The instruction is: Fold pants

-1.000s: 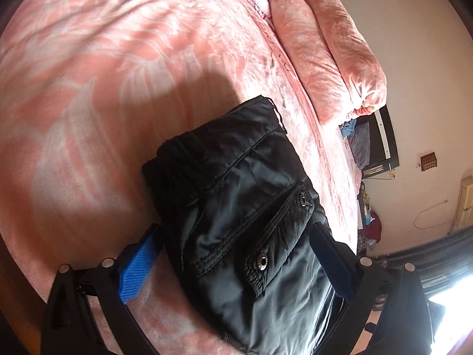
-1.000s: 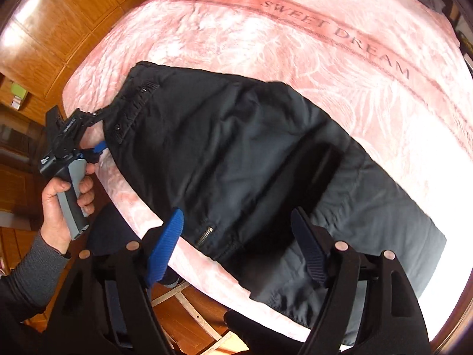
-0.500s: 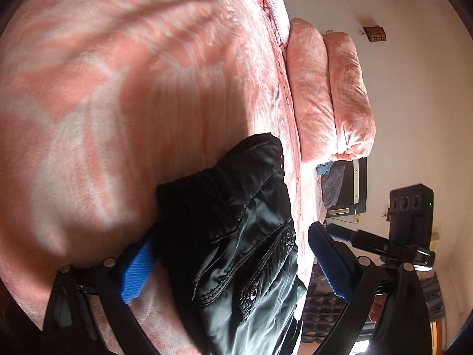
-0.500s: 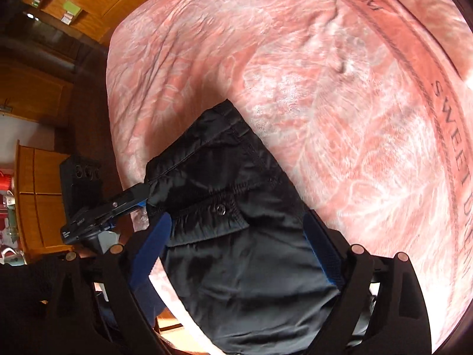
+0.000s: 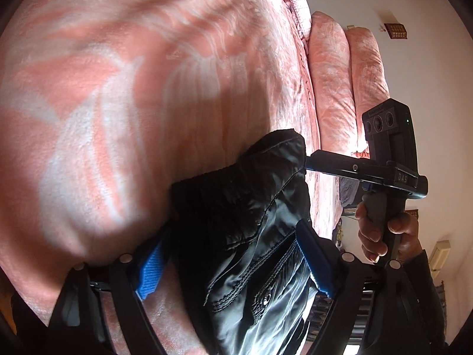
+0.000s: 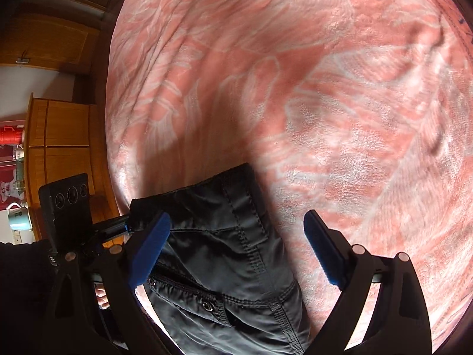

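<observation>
Only the left view shows the pillows (image 5: pixel 348 88) past the black pants (image 5: pixel 251 222) on the bed (image 5: pixel 118 88). Left tool (image 5: pixel 236 263) and right tool (image 6: pixel 236 248) both gape wide, straddling the fabric; whether either grips it is unclear.

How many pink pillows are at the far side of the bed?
2, side by side in the left wrist view: the inner pillow against the bedspread, the outer pillow toward the wall. Others may be hidden.

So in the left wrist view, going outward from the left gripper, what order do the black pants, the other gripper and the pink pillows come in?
1. Black pants: between the left gripper's fingers.
2. Right gripper: beyond, at the pants' far right corner.
3. Pink pillows: farthest, upper right by the wall.
</observation>
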The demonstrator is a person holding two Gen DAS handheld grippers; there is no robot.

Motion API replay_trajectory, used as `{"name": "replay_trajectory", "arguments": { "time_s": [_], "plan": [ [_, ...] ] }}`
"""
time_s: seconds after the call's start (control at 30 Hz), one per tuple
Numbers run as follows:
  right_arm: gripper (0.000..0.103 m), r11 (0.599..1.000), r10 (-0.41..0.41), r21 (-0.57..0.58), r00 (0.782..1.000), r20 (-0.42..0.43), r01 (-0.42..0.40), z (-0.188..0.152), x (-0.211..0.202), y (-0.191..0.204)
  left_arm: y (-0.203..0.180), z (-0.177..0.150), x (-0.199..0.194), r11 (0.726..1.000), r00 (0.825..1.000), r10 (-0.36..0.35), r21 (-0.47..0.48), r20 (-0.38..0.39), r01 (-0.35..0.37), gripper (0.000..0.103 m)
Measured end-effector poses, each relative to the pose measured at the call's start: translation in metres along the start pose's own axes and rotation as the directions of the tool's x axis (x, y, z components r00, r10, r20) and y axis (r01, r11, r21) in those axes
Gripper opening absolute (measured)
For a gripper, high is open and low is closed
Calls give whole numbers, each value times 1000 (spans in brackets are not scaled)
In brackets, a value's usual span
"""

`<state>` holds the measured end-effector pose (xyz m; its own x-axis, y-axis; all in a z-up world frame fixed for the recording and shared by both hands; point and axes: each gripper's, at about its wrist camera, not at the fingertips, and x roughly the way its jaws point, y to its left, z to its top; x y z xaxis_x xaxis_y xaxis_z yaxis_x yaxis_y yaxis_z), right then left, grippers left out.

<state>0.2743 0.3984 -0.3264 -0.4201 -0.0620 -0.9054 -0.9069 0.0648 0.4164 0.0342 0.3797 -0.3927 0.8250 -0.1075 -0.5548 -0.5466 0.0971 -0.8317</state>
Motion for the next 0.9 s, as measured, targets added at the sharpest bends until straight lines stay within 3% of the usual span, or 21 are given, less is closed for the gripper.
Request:
{"name": "replay_trajectory", "arguments": {
  "time_s": [0.07, 0.13, 0.17, 0.2, 0.23, 0.27, 0.33, 0.4, 0.67, 0.9],
  "plan": [
    [91, 1000, 3, -18, 1000, -22, -3, 6, 8, 2, -1, -1, 0, 1000, 1000, 9, 4, 0, -9, 86],
    [91, 999, 1, -35, 999, -41, -2, 7, 14, 3, 1, -1, -1, 1000, 1000, 29, 5, 1, -29, 79],
    [90, 999, -5, -42, 999, -50, 3, 9, 18, 3, 1, -2, -1, 999, 999, 49, 7, -1, -49, 70],
    [76, 999, -6, -47, 998, -59, 3, 9, 21, 4, 2, -2, -2, 998, 998, 65, 9, -3, -65, 60],
    [54, 999, 4, -45, 998, -70, -7, 10, 25, 4, 3, -2, -1, 997, 997, 72, 11, -7, -72, 56],
    [49, 999, -8, -42, 998, -67, 5, 11, 26, 4, 5, -2, -1, 997, 997, 74, 11, -13, -74, 46],
    [36, 999, -22, -47, 998, -57, 20, 10, 23, 6, 6, -2, -2, 998, 998, 67, 10, -19, -67, 40],
    [30, 998, -25, -50, 999, -46, 23, 5, 16, 10, 2, -3, -3, 998, 998, 57, 22, -19, -57, 33],
    [27, 992, -102, -72, 994, 40, 105, -20, -37, 45, -41, -10, -24, 986, 998, 53, 156, 14, -55, 29],
    [26, 980, -177, -71, 978, 114, 186, -57, -93, 67, -95, -28, -49, 957, 998, 40, 285, 41, -50, 28]
  ]
}}
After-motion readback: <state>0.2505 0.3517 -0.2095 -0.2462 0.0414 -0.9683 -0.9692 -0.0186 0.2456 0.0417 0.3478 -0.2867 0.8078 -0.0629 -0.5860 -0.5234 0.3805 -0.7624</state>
